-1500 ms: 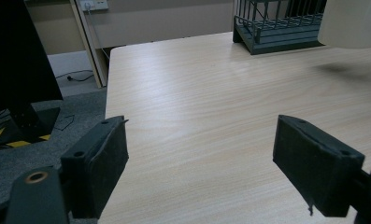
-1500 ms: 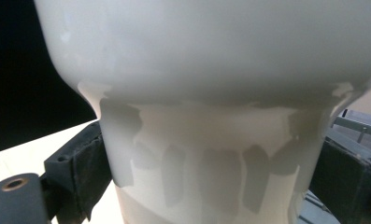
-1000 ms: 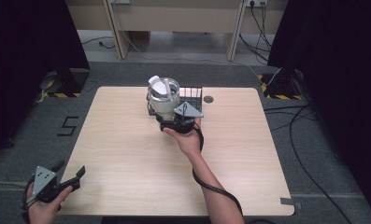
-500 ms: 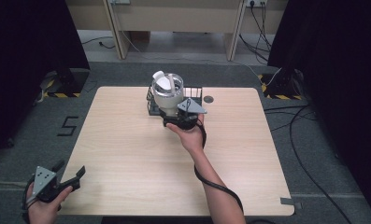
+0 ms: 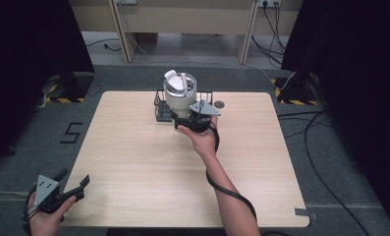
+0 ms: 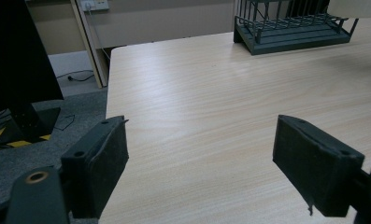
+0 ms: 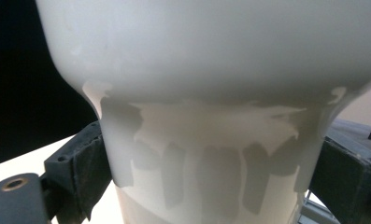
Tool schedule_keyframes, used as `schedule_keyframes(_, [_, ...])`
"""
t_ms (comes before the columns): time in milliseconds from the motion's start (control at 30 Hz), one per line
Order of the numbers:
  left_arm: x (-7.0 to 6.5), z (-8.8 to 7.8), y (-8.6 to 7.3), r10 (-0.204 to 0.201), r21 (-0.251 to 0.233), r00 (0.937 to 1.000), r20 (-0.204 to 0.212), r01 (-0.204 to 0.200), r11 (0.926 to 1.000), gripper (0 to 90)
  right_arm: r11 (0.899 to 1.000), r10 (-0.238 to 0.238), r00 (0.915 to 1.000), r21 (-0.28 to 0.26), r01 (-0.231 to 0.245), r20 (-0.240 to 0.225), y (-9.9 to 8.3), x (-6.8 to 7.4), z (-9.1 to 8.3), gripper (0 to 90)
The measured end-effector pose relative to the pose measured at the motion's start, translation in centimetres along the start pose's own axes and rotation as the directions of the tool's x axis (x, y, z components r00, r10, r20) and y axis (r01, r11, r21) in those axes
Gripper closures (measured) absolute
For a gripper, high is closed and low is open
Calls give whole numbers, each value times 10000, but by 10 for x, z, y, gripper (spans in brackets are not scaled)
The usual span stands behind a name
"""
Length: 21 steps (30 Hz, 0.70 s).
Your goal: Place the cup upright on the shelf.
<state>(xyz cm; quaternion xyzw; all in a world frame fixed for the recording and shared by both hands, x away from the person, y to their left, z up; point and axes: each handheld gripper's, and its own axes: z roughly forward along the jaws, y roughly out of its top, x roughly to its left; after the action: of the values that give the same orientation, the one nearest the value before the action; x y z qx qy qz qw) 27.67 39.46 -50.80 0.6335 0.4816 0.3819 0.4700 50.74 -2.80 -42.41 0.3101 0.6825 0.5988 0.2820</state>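
Jug [image 5: 180, 94] clamped in right tool [image 5: 191, 119], above rack [image 5: 159, 111]

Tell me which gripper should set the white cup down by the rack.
Right. The right gripper is shut on the white plastic cup, beside the dark wire rack at the table's far edge. The left gripper sits open and empty off the light wooden table's near-left corner.

The white cup [image 7: 211, 93] is cut off by the right gripper view's top edge. It hides much of the black wire rack [image 5: 164, 105] in the high view.
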Motion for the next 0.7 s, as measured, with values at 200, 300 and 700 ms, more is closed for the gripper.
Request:
schedule_keyframes(200, [0,0,0,16,25,10000,3,-16,10000,173,10000,-20,9999,-50,21,100,4,-3,0,100])
schedule_keyframes(300, [0,0,0,26,33,10000,-1,-26,10000,173,9999,34,9999,-107,-32,130,5,-5,1,100])
schedule_keyframes(700, [0,0,0,-20,19,10000,-5,20,10000,173,9999,75,9996,-156,-71,261,12,-10,4,100])
